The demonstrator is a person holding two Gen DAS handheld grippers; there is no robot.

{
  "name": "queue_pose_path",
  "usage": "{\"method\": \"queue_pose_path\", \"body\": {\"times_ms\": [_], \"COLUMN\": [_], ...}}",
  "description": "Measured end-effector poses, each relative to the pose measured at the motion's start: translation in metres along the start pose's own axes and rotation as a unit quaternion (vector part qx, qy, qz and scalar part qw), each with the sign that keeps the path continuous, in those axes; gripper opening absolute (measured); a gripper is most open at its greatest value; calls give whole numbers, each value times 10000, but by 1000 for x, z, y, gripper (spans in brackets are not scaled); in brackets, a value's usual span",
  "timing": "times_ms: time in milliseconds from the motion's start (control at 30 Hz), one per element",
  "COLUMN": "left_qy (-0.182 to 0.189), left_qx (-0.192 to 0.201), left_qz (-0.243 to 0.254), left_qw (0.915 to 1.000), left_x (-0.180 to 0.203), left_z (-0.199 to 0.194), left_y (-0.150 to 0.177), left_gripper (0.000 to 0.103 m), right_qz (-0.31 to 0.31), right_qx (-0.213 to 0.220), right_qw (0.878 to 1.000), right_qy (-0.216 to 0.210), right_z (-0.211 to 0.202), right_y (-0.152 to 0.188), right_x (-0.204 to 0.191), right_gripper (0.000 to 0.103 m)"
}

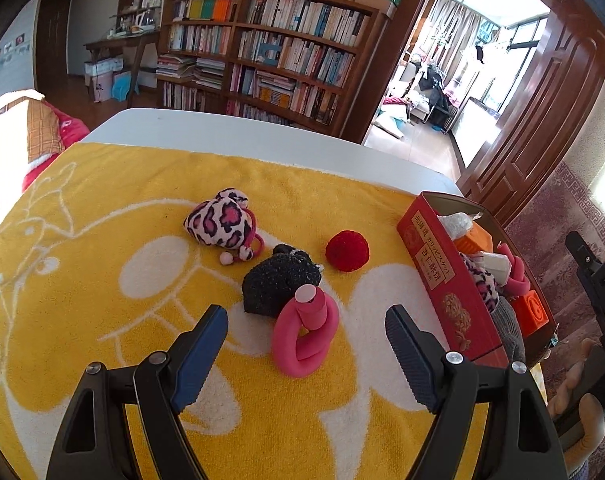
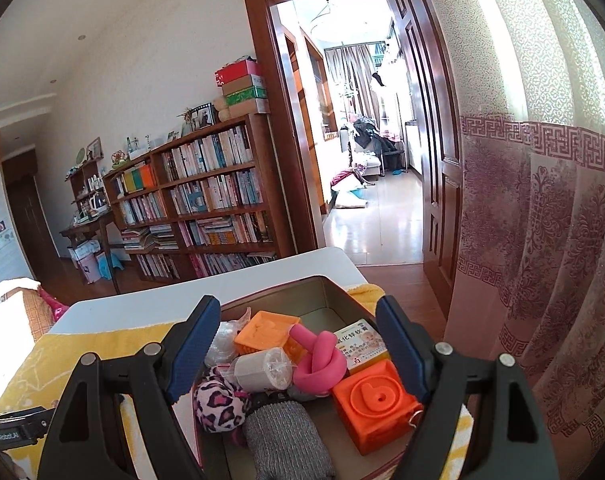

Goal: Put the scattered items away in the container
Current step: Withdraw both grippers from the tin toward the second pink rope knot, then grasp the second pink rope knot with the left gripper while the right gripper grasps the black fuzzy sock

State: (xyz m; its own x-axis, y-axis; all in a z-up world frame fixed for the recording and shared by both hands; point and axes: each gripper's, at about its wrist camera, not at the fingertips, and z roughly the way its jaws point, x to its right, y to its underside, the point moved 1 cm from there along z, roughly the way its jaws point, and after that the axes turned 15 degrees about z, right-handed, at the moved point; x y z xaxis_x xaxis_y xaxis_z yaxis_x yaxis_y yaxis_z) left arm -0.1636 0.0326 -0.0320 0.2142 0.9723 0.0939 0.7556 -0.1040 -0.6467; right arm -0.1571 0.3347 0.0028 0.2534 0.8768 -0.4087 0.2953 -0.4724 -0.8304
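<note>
While the left gripper (image 1: 306, 334) hovers over the yellow towel (image 1: 102, 200), its fingers stand wide and hold nothing. Pink knot (image 1: 304, 330) lies between the fingertips' lines, on the towel; black pouch (image 1: 280, 282) touches it at 11 o'clock. Red ball (image 1: 347, 250) sits just beyond, 1 o'clock of the knot. Leopard pouch (image 1: 220, 222) lies farther, 10 o'clock. Red tin (image 1: 436, 276) stands at the towel's 3 o'clock edge, partly filled. Right gripper (image 2: 298, 348) hangs above the tin, fingers wide, empty. Inside: grey glove (image 2: 288, 436) nearest, orange cube (image 2: 376, 404), second leopard pouch (image 2: 218, 404), second pink knot (image 2: 318, 364), white roll (image 2: 264, 368), card box (image 2: 358, 342), orange tray (image 2: 268, 330). White table (image 1: 222, 132) beyond; bookshelf (image 1: 262, 52) behind.
</note>
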Motion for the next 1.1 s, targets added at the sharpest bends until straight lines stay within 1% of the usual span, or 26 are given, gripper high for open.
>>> {"method": "queue_pose_path", "body": {"times_ms": [133, 267, 733, 767, 800, 833, 867, 967, 1100], "left_qy": [-45, -68, -196, -178, -133, -117, -99, -7, 1], "left_qx": [-144, -259, -450, -448, -484, -502, -476, -405, -259], "left_qz": [48, -7, 2, 2, -5, -19, -48, -142, -237], "left_qw": [9999, 9996, 9988, 9988, 9987, 9987, 9988, 9991, 9994], "left_x": [4, 2, 3, 2, 1, -1, -3, -10, -19], "left_z": [14, 27, 56, 57, 58, 59, 57, 50, 36], "left_y": [6, 8, 7, 8, 8, 9, 10, 12, 17], "left_gripper": [83, 83, 82, 69, 60, 48, 42, 42, 42], "right_qz": [-5, -64, -210, -225, -241, -258, -276, -343, -580], "right_qx": [-17, -66, -225, -232, -236, -238, -236, -218, -216], "right_qw": [10000, 10000, 9995, 9994, 9994, 9993, 9993, 9991, 9978], "right_qy": [4, -9, -84, -89, -95, -99, -104, -120, -228], "right_z": [1, 3, 7, 7, 7, 7, 6, 5, 4], "right_y": [-1, 2, 8, 8, 9, 9, 10, 12, 16], "right_x": [0, -2, -7, -8, -8, -9, -10, -13, -21], "right_gripper": [83, 83, 83, 83, 83, 83, 83, 83, 83]}}
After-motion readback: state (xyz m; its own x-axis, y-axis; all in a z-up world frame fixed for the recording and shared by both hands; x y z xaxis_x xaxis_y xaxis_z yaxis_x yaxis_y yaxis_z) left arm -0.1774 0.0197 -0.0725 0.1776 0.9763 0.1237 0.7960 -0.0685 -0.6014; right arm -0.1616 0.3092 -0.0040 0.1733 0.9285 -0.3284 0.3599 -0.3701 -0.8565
